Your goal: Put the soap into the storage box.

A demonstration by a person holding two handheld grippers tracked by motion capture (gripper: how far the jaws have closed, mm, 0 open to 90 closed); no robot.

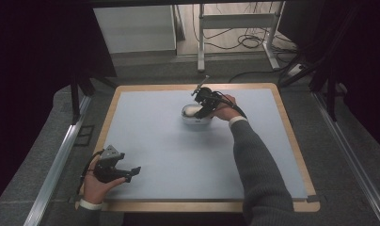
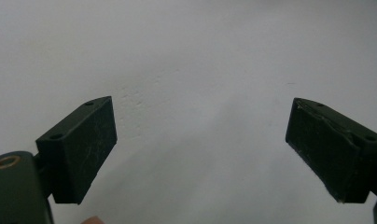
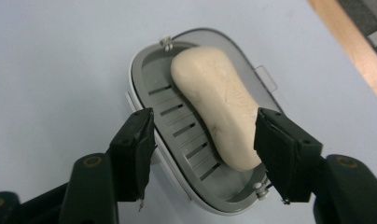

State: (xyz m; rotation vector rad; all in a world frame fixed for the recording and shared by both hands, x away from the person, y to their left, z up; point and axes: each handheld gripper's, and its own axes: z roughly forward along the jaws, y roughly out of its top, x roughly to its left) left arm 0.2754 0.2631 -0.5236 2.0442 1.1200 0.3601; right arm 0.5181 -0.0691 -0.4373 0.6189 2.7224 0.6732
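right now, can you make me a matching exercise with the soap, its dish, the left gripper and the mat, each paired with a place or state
Things:
1. cream oval soap bar
2. grey slotted plastic soap dish
3. left gripper
4. pale blue table mat

Places or states:
A. jaws open over bare mat, near the front left corner
B. covers the wooden-edged table
C. lies in the dish
D. stands mid-mat, between the right gripper's jaws

Pairs: 1-C, 2-D, 3-A, 4-B
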